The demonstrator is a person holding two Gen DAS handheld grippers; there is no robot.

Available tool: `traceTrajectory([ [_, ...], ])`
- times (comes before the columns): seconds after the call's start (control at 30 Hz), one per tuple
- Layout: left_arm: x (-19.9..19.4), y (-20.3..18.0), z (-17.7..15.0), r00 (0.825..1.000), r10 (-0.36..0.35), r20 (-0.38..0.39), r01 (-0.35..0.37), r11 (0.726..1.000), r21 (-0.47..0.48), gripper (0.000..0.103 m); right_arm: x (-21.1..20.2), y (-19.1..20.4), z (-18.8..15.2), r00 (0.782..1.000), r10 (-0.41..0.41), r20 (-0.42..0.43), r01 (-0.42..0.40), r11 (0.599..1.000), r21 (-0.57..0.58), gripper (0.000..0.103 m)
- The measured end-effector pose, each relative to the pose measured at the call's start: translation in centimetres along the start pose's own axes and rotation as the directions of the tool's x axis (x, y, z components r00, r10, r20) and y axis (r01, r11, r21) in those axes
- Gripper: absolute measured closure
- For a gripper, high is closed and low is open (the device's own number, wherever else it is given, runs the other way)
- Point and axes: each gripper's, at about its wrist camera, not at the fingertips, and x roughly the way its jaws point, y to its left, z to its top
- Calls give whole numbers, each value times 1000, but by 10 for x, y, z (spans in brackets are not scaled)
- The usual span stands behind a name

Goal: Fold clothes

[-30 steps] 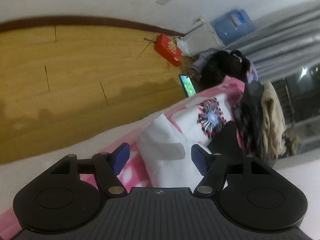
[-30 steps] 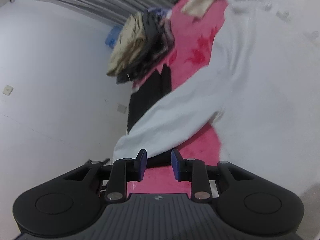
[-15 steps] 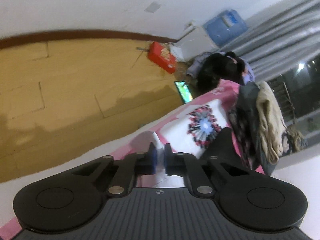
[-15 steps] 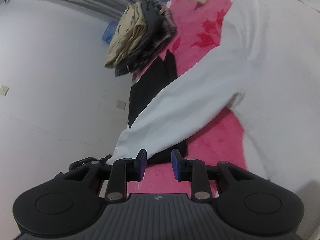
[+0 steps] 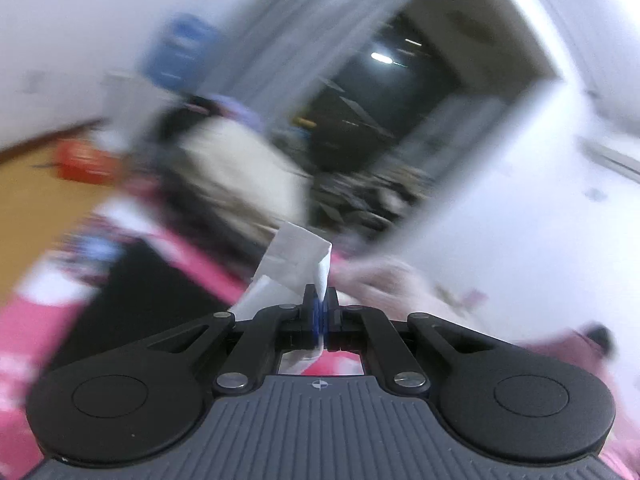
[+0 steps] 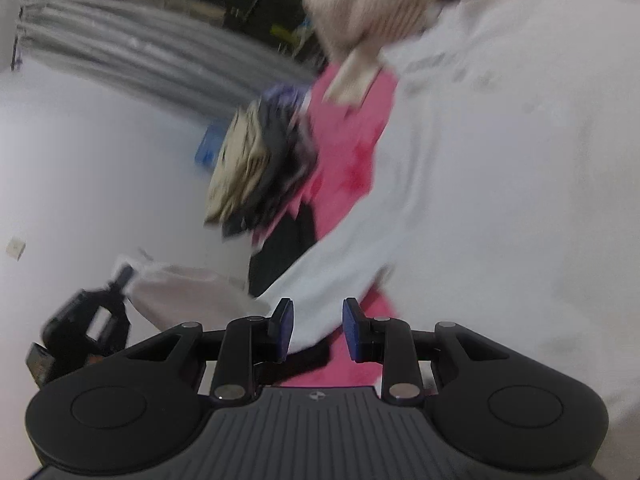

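Left gripper (image 5: 322, 314) shut tight on a corner of the white shirt (image 5: 294, 268), cloth pinched between the blue fingers (image 5: 317, 316) and sticking up above them. Very blurry all around in this view. Right gripper (image 6: 317, 330) with fingers (image 6: 285, 326) open, nothing held, a white sleeve (image 6: 320, 280) just past the tips. Rest of the white shirt spread wide over the pink blanket (image 6: 344, 152). Pile of folded clothes (image 6: 256, 168) farther back on the blanket. A black cloth (image 6: 280, 256) beside the sleeve. Grey curtain (image 6: 140, 56) behind.
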Motion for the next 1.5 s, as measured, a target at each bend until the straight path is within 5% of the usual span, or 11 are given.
traceTrajectory([
  [0.2, 75, -100, -57, 954, -236, -183, 251, 966, 66, 103, -103, -37, 2, 978, -82, 194, 71, 995, 66, 73],
  [0.5, 150, -184, -179, 844, -277, -459, 376, 916, 139, 103, -216, -107, -14, 907, -213, 365, 131, 963, 237, 69],
  [0.57, 149, -186, -220, 795, -258, -549, 397, 905, 149, 98, -224, -124, -17, 898, -238, 370, 138, 951, 277, 69],
  [0.67, 137, -182, -285, 663, -187, -725, 455, 870, 191, 55, -225, -143, -18, 897, -261, 357, 148, 938, 314, 69],
  [0.77, 115, -175, -331, 510, -131, -850, 565, 796, 216, 54, -222, -156, -20, 904, -266, 335, 151, 931, 334, 68],
  [0.83, 104, -168, -334, 471, -117, -874, 599, 770, 220, 53, -217, -160, -16, 912, -259, 319, 146, 930, 336, 65],
  [0.93, 95, -156, -319, 486, -111, -867, 599, 765, 238, 49, -211, -159, -11, 925, -247, 289, 150, 936, 318, 64],
  [1.03, 101, -141, -289, 564, -109, -819, 519, 818, 248, 47, -198, -154, -1, 941, -235, 245, 164, 946, 278, 64],
  [1.17, 109, -116, -253, 640, -94, -762, 367, 909, 196, 46, -179, -134, 8, 946, -265, 187, 238, 959, 156, 64],
  [1.27, 117, -101, -234, 693, -61, -718, 279, 942, 189, 46, -161, -121, 17, 940, -306, 148, 303, 952, 47, 64],
  [1.5, 115, -87, -223, 740, -23, -672, 227, 949, 218, 46, -115, -111, 35, 920, -389, 57, 393, 913, -112, 67],
])
